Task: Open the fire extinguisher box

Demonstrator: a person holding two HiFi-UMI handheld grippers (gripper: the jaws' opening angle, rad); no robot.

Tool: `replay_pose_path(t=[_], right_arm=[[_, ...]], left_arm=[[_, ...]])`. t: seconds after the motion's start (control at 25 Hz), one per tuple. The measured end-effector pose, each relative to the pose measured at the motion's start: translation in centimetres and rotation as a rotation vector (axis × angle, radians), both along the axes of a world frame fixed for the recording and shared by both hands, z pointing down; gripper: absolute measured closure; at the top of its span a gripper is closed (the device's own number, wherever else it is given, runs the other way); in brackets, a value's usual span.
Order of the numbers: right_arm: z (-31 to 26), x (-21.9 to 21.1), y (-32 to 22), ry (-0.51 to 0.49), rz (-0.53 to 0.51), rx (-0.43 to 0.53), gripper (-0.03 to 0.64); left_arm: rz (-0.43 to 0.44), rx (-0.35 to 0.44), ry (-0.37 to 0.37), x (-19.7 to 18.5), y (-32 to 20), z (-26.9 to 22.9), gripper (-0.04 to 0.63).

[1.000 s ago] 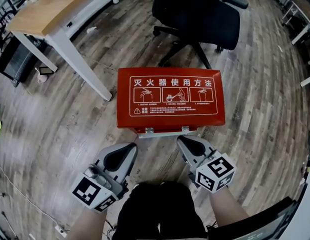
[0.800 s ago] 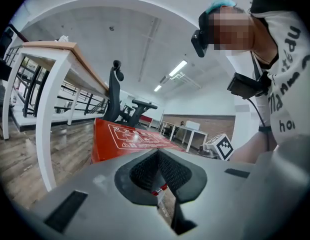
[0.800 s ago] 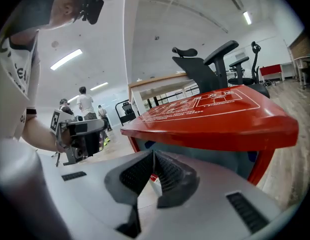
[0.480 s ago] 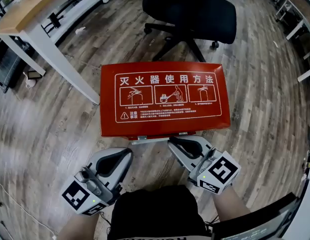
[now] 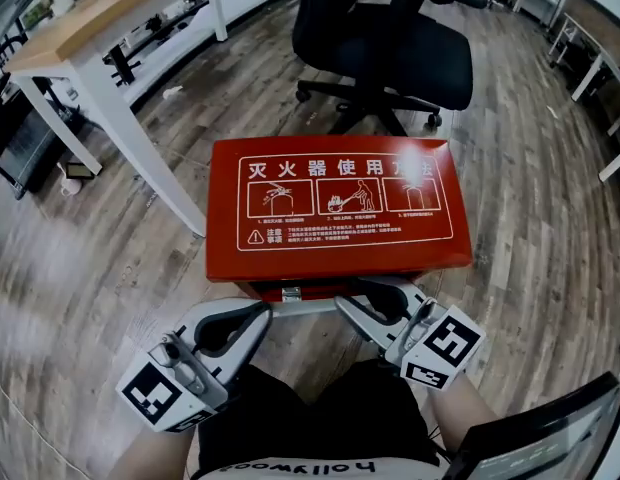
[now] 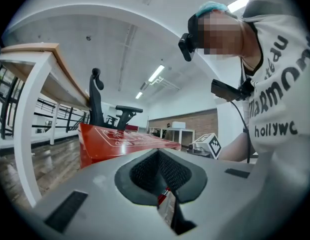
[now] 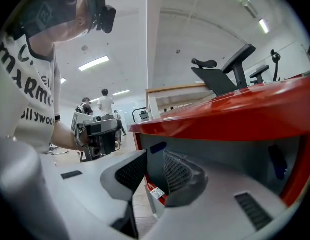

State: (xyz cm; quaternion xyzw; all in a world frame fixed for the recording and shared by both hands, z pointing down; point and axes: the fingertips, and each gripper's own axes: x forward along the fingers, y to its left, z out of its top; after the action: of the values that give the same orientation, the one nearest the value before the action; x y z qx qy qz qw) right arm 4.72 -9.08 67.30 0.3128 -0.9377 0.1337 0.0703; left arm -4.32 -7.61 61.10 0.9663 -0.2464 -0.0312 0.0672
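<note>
Wood-plank floor (image 5: 100, 268) fills the head view. White-legged desk (image 5: 90, 18) with a wooden top stands at the upper left, and a black office chair (image 5: 390, 48) is at the top centre, just behind the box. Red fire extinguisher box (image 5: 335, 223) sits on the floor mid-frame. Its lid faces up with white instruction print and three diagrams, and its front edge is toward the person. Cannot tell whether the lid is fully down.

Right gripper (image 5: 355, 303) is at the box's front, right of centre, tucked under the lid's overhang. Its jaws have just been opening and now stand spread. The right gripper view shows the box's front wall between the pads, not squeezed, with the red lid edge overhead. Left gripper (image 5: 255, 313) is near the front edge, left of centre, just short of the box. Its jaws are pressed together at the tips and pinch nothing. Its own view shows the red lid beyond them.

Small metal latch (image 5: 290, 294) sits on the front edge between the two grippers.
</note>
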Motion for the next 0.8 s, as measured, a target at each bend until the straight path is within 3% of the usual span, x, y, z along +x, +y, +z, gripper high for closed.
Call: replay_pose_path(t=[0.36, 0.6, 0.8], right_arm=[[-1.4, 0.3, -1.3, -0.159, 0.008, -0.007, 0.523], [-2.1, 0.1, -1.3, -0.139, -0.011, 0.033, 0.523], [-2.6, -0.1, -0.1, -0.181, -0.063, 0.068, 0.522]], left_arm=[[0.004, -0.012, -0.012, -1.1, 0.8, 0.2, 0.589], [-0.008, -0.026, -0.015, -1.6, 1.0, 0.6, 0.589], [-0.011, -0.017, -0.010, -2.0, 1.5, 1.5, 0.589]])
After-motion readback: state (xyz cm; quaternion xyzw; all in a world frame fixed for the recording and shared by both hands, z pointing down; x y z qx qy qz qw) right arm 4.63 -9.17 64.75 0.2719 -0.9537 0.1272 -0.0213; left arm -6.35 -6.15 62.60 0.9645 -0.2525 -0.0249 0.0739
